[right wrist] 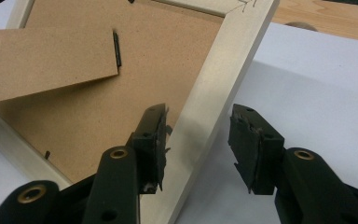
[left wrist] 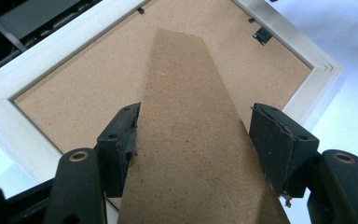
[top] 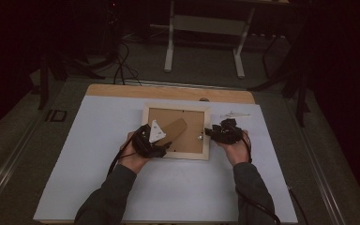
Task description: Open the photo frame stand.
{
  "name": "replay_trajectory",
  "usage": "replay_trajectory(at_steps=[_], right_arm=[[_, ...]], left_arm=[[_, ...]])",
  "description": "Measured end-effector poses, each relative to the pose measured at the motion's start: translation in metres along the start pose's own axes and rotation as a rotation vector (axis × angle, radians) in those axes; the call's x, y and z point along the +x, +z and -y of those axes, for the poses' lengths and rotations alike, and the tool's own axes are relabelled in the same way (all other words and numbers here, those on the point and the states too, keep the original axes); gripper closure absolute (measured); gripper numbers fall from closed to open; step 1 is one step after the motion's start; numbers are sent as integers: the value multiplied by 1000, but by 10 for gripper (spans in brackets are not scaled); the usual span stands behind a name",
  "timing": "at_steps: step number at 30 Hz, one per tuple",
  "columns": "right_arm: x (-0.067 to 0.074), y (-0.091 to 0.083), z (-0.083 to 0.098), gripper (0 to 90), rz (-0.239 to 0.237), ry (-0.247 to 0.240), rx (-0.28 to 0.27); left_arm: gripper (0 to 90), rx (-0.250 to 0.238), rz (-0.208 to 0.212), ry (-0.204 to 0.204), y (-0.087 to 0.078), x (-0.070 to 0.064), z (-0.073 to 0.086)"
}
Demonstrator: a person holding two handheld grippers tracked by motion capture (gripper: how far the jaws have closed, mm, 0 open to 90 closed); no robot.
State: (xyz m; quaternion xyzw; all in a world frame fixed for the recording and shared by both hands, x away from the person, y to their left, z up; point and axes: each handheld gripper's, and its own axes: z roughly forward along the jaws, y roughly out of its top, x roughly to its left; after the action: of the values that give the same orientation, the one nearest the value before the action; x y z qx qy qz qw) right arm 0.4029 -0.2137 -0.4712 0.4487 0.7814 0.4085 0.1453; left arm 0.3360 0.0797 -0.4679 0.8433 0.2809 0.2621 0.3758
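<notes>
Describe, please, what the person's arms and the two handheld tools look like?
Both forearms wear dark grey-green long sleeves. The left tool is black, topped by a pale grey three-cornered plate, trailing a black cable. The right tool is black too. Up close, its black jaws carry worn, frayed pads and brass-coloured pivot rings.

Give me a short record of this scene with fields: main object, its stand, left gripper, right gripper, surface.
object: picture frame, face down, backing up
stand: cardboard easel flap, raised off the backing
left gripper: fingers either side of the flap; grip unclear
right gripper: open, astride the frame's side rail
surface: white sheet on a table
</notes>
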Motion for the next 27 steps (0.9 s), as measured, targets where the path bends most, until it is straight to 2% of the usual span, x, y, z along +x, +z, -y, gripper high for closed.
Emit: replay_trajectory(at_steps=[9, 13, 27], right_arm=[[-2, 5, -5, 565, -17, 4, 24], [-4, 8, -6, 565, -20, 14, 34], [-13, 13, -10, 545, -88, 65, 49]], left_arm=[[377, -19, -29, 30, -4, -7, 3], [377, -28, -37, 30, -5, -9, 3], [377, -54, -67, 61, -9, -16, 6]])
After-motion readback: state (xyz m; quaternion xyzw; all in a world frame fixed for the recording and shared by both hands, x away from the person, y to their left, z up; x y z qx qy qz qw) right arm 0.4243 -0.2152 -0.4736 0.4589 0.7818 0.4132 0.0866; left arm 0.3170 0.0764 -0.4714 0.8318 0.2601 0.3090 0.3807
